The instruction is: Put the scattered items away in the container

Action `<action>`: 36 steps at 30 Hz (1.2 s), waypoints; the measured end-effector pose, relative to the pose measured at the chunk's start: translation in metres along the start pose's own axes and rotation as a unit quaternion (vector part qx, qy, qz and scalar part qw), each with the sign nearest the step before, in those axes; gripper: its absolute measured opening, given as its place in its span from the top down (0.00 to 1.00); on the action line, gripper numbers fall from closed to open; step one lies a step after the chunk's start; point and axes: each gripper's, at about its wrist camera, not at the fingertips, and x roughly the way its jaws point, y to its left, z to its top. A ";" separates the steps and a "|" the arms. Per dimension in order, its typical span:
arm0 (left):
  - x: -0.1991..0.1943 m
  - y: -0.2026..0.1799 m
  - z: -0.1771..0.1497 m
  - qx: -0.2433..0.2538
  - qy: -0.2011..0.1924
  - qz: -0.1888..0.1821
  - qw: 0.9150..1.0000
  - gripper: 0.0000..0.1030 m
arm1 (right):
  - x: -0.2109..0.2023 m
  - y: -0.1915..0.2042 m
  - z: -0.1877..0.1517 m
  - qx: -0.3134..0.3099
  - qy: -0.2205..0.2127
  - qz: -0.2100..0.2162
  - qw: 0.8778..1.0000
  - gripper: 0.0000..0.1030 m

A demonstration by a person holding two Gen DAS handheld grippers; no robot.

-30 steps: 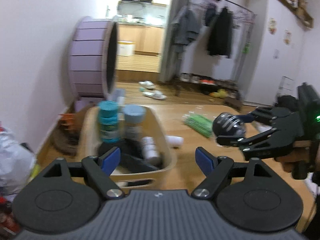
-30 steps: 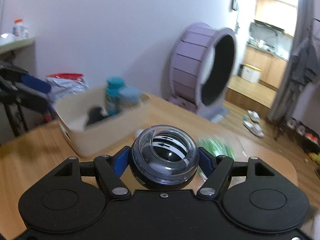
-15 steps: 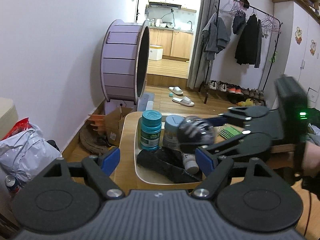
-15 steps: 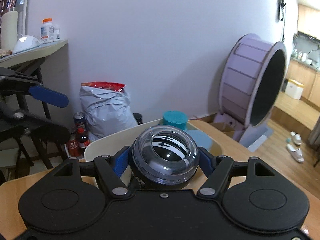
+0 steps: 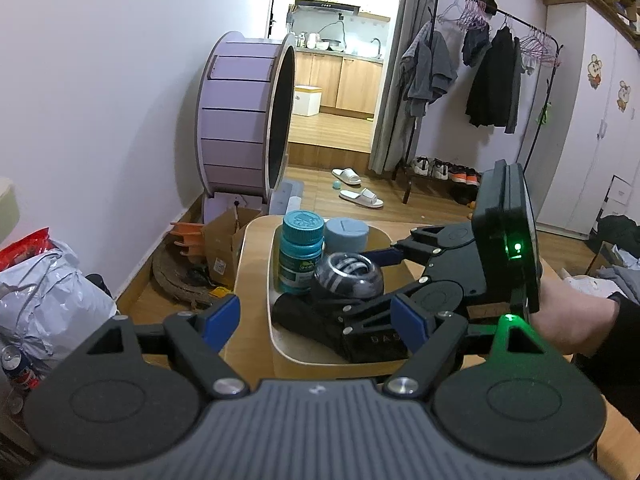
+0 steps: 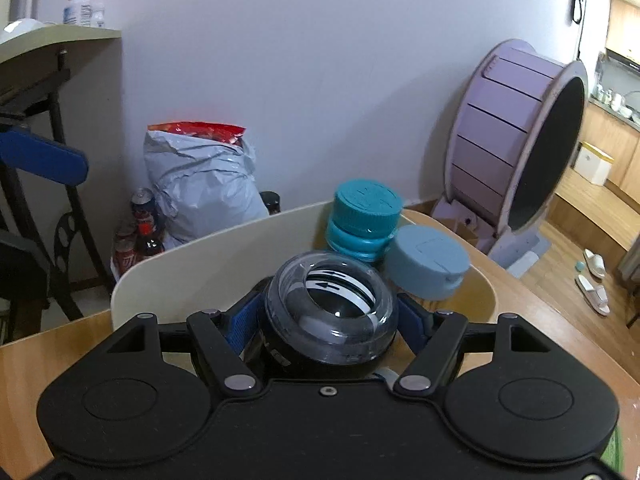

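Observation:
A clear-domed black gyro ball (image 6: 332, 292) sits between the blue pads of my right gripper (image 6: 328, 324), which is shut on it. The ball (image 5: 347, 278) hangs over the inside of the cream container (image 5: 272, 320), just above a black pouch (image 5: 316, 320). A teal-capped bottle (image 6: 366, 216) and a grey-blue-capped bottle (image 6: 428, 260) stand upright at the container's far end. My left gripper (image 5: 316, 318) stays open and empty at the container's near side. One of its blue fingers (image 6: 44, 160) shows at the left of the right wrist view.
The container (image 6: 200, 248) rests on a wooden table (image 6: 60, 344) near its rounded corner. Beyond the edge are a grey plastic bag (image 6: 200, 184), soda cans (image 6: 140, 208), a cardboard box (image 5: 222, 240) and a big purple wheel (image 5: 240, 120). A hand (image 5: 568, 316) holds the right gripper.
My right gripper carried the gyro ball from over the open table to above the container and lowered it. The left gripper shifted only slightly and stayed open.

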 end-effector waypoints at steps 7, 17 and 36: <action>0.000 -0.005 -0.001 0.005 -0.002 -0.010 1.000 0.21 | -0.032 0.002 0.002 -0.014 -0.048 -0.022 0.999 0.28; -0.006 -0.021 0.000 0.012 -0.013 -0.049 0.999 0.21 | -0.091 -0.031 -0.017 -0.002 -0.054 -0.071 0.996 0.27; 0.027 -0.086 -0.013 0.047 0.022 -0.114 0.992 0.21 | -0.094 -0.161 -0.138 0.189 0.029 -0.200 0.961 0.10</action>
